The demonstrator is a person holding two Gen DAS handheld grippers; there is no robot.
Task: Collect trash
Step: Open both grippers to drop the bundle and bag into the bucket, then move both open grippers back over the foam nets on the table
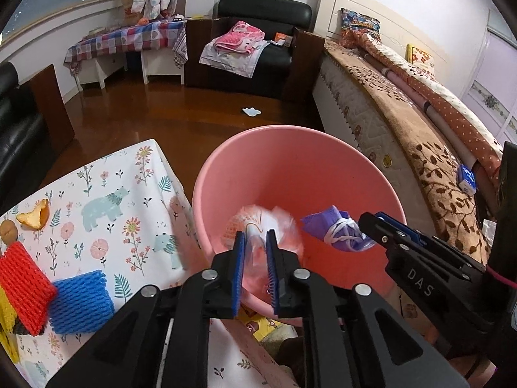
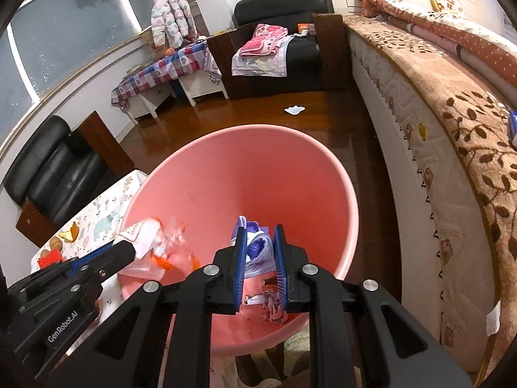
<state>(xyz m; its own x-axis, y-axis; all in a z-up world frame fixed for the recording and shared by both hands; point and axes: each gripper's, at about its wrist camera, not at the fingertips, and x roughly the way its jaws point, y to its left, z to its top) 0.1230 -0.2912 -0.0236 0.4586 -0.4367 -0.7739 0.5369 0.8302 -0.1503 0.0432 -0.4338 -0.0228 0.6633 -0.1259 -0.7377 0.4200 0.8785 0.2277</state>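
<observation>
Two grippers are recorded over one pink bucket (image 1: 323,161), which stands on the floor between the worktop (image 1: 135,194) and the bed (image 1: 404,123).

The left gripper (image 1: 257,242) is held above the bucket's near rim. A clear plastic wrapper (image 1: 258,226) with orange print lies between its fingers (image 1: 239,258); the picture is blurred there, and it cannot be told whether the pads press on the wrapper or stand just apart from it. No wide gap is seen.

The right gripper (image 2: 260,242) is held over the bucket's mouth. Its fingers are pinched on one purple wrapper (image 2: 257,249) with a white band, which hangs inside the rim line — not yet let go.

In the bucket one small heap of crumpled scraps (image 2: 273,304) is seen at the bottom, partly hidden behind the right fingers; the pieces cannot be counted.

On the worktop, under a cloth printed with bears and flowers, the following are counted: one red foam net (image 1: 22,287), one blue foam net (image 1: 80,304), one yellow foam net (image 1: 6,317) at the picture's edge, one piece of orange peel (image 1: 35,215) and one round brown item (image 1: 8,231), not identified.

One pale scrap (image 1: 251,111) lies on the wooden floor, well apart from the bucket. One small blue packet (image 1: 467,179) rests on the bed.
</observation>
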